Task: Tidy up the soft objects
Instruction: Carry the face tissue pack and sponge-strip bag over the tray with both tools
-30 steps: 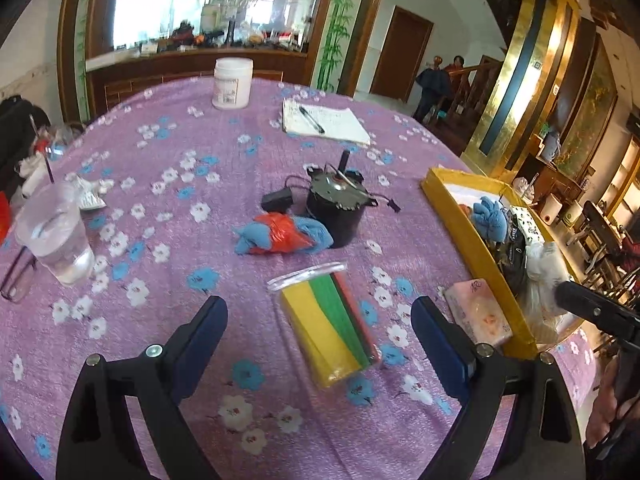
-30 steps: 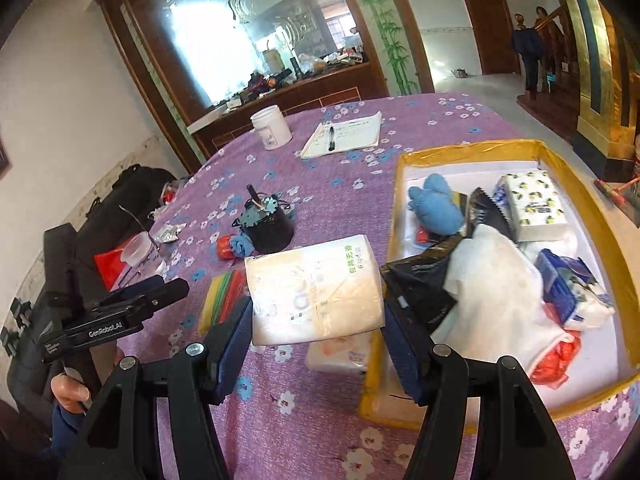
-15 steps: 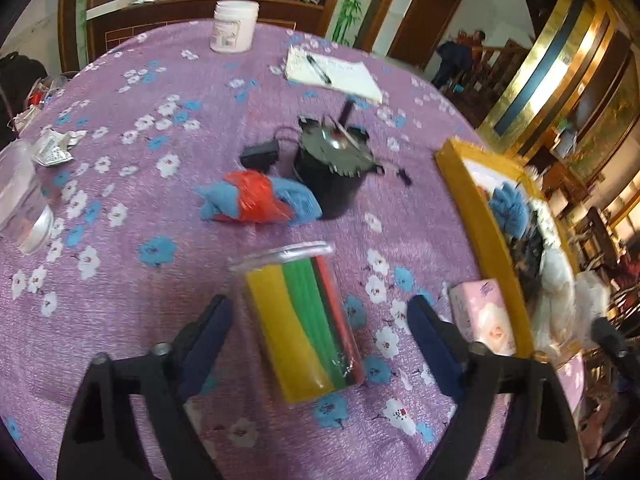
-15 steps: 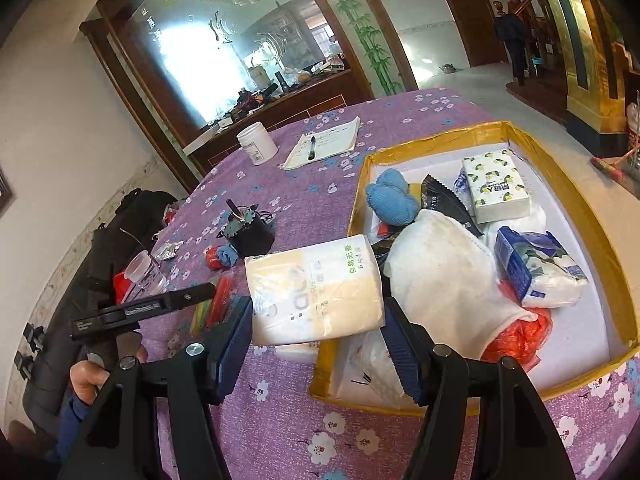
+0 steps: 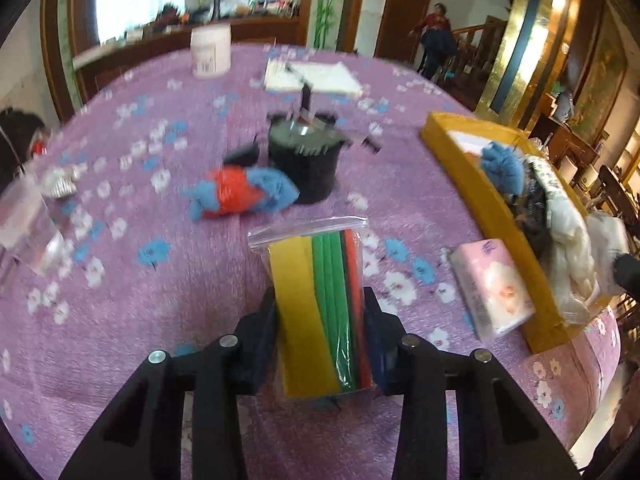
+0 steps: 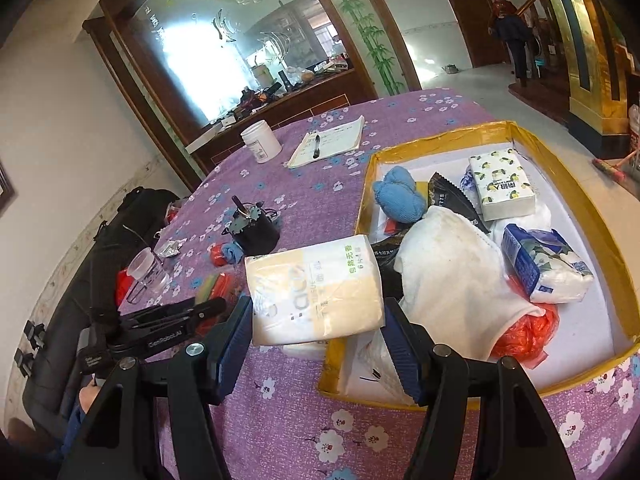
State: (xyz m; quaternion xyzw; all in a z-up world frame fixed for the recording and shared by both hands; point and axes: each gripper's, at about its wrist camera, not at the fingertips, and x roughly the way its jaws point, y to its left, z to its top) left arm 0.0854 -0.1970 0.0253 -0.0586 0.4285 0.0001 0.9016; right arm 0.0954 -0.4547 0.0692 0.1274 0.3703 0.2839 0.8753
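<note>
The right gripper (image 6: 318, 336) pinches a cream plastic-wrapped tissue pack (image 6: 314, 290) printed with green Chinese characters too small to read, held beside the yellow-rimmed tray (image 6: 568, 178), where a white lemon-print tissue box (image 6: 502, 188) carries illegible black writing. The left gripper (image 5: 320, 330) is closing its jaws on a clear zip bag of yellow, green and red felt sheets (image 5: 320, 300), its long axis pointing away from the camera over the purple flowered tablecloth (image 5: 160, 300). The bag's near end is hidden between the fingers, and the view is motion-blurred.

tissue packs (image 6: 502, 186): 4 | trays (image 6: 576, 196): 1 | jars (image 6: 261, 141): 1 | notebooks (image 6: 332, 142): 1
</note>
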